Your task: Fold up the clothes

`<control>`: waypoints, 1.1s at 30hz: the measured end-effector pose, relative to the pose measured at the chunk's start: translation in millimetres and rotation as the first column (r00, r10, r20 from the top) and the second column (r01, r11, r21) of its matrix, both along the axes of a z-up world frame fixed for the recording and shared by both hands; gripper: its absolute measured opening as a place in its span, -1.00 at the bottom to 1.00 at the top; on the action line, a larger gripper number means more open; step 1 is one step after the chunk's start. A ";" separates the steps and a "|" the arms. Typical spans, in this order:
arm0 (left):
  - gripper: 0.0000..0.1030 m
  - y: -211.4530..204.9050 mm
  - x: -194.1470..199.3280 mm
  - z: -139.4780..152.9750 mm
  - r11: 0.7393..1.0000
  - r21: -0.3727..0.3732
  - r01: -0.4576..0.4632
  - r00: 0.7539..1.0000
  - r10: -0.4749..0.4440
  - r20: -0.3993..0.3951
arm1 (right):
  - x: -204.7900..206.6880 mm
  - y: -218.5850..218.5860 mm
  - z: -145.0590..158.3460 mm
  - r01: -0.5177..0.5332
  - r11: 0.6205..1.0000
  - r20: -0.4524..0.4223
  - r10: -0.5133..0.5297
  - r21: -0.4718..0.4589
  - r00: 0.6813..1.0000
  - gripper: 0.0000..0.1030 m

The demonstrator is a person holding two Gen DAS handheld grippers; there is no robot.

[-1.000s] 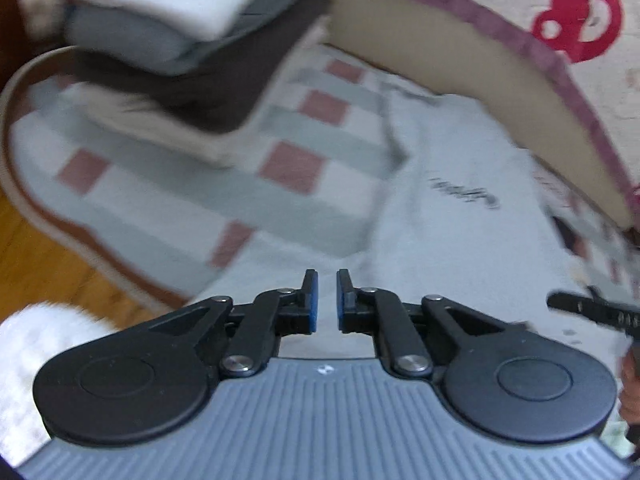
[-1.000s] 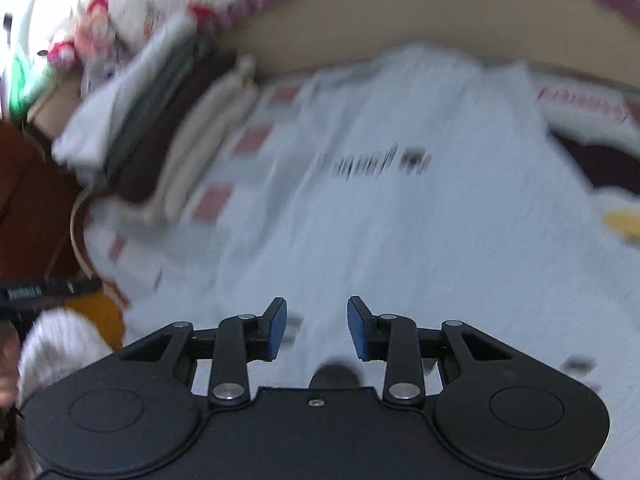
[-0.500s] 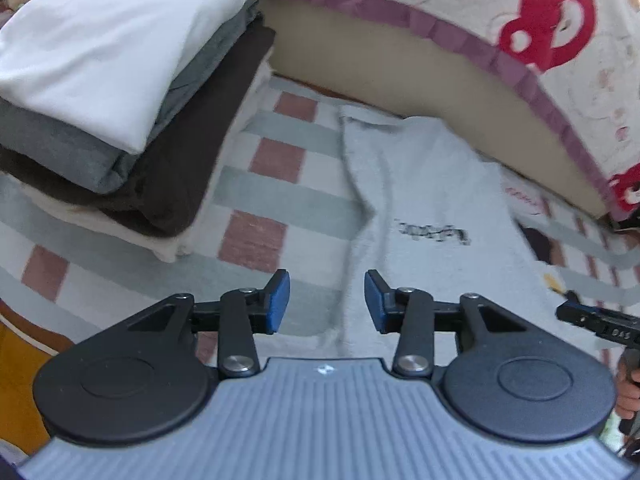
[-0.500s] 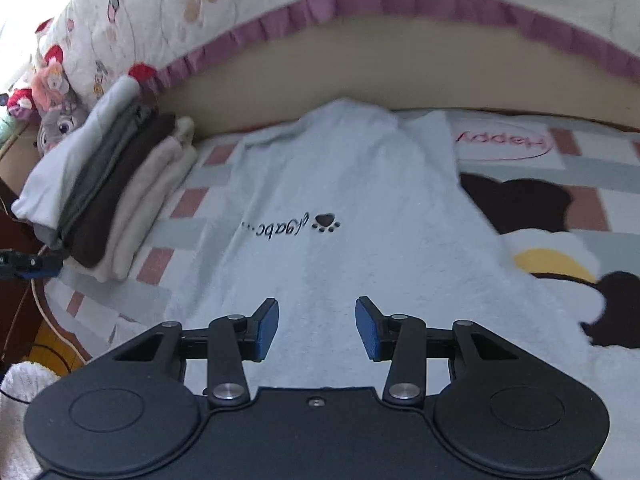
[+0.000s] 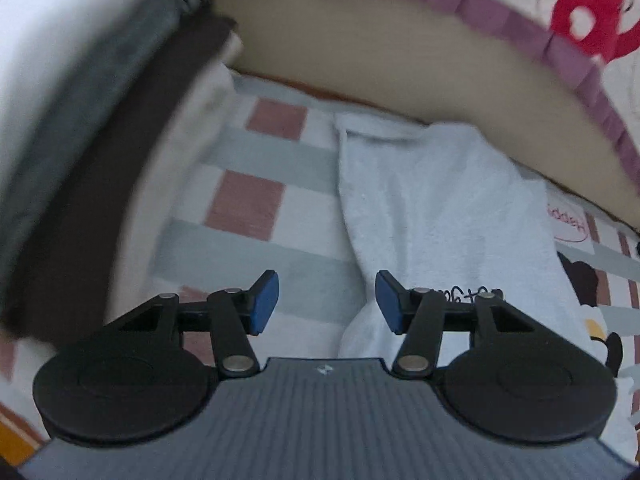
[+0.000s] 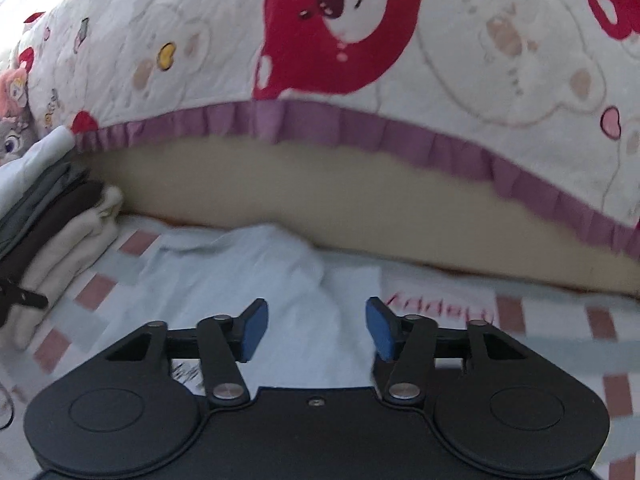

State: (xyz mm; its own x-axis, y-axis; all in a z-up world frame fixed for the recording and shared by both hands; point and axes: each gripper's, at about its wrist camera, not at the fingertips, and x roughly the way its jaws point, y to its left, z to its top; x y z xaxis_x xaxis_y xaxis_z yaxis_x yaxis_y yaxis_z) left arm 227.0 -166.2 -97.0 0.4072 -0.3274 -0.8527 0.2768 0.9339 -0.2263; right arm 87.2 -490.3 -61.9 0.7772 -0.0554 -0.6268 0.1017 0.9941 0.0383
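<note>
A pale blue garment (image 5: pixel 448 216) with small dark lettering lies spread on the checked mat (image 5: pixel 256 200). My left gripper (image 5: pixel 327 306) is open low over the garment's left edge, nothing between its blue pads. In the right wrist view the same garment (image 6: pixel 256 276) stretches toward the bed side, its far end rumpled. My right gripper (image 6: pixel 316 330) is open just above the garment's right part, holding nothing. A stack of folded clothes (image 5: pixel 80 128) in white, grey, dark brown and cream sits at the left; in the right wrist view the stack (image 6: pixel 52 216) stands left of the garment.
A beige bed side (image 6: pixel 320 208) under a quilt with red bears (image 6: pixel 340 32) and a purple frill (image 6: pixel 360 128) blocks the far edge. Soft toys (image 6: pixel 12 120) sit at the far left. The mat carries a cartoon print (image 5: pixel 592 304) at the right.
Both grippers have moved forward and lower toward the garment's far end by the bed. The left gripper went from nearly shut to open, and the right jaws have spread wider.
</note>
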 end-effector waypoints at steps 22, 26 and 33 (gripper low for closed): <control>-0.13 -33.5 57.5 -93.7 0.974 -0.151 0.169 0.985 -0.162 0.060 | 106.6 -83.0 -115.6 0.143 0.980 -0.225 -0.109 0.139 0.968 -0.30; -0.14 -27.5 53.2 -97.1 0.968 -0.171 0.182 0.982 -0.171 0.081 | 118.9 -86.9 -130.9 0.189 0.973 -0.247 -0.152 0.130 0.957 -0.14; -0.04 -30.6 48.3 -97.8 0.961 -0.179 0.211 0.976 -0.196 0.099 | 122.6 -73.1 -144.0 0.184 0.978 -0.220 -0.159 0.102 0.963 0.39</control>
State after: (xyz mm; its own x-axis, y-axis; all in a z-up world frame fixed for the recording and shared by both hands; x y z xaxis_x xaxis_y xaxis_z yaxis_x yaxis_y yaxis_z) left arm 275.3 -196.8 -194.8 0.3792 -0.5607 -0.7361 0.4806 0.7991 -0.3611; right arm 209.8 -563.4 -205.9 0.6135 -0.0905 -0.7845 0.2889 0.9503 0.1163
